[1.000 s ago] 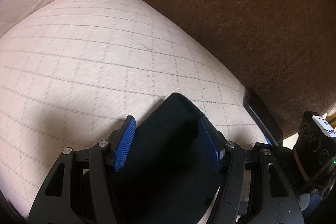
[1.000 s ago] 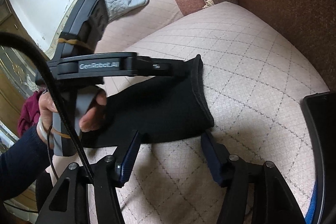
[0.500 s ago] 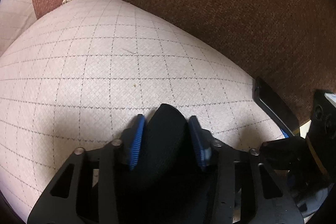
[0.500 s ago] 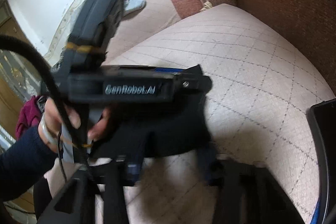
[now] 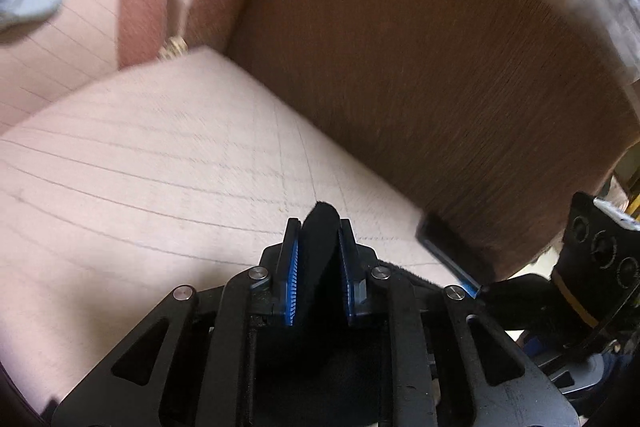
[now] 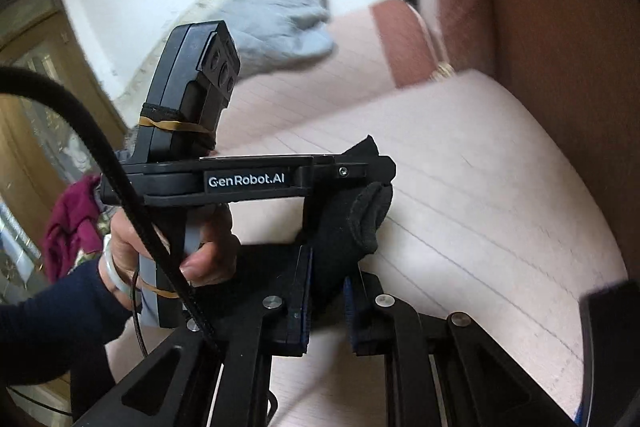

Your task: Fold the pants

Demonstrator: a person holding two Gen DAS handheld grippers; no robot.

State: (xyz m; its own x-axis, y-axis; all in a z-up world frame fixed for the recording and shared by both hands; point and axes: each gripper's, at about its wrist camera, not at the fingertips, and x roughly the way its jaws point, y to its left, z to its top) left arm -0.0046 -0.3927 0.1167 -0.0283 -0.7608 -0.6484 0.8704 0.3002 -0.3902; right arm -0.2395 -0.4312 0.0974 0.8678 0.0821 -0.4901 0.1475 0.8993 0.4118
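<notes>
Both my grippers — left (image 5: 319,263) and right (image 6: 326,301) — have just closed, pinching the black pants (image 6: 352,223), lifted off the cushion (image 5: 140,163) — probably to fold.

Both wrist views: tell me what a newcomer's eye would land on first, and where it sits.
First comes the black fabric pants, low in the middle of each view; the left gripper and right gripper each have their jaws closing on a fold of them. Behind spreads the pale pink quilted sofa cushion, with the brown sofa backrest on the right. In the right wrist view, a hand at the left holds the left gripper's handle.
</notes>
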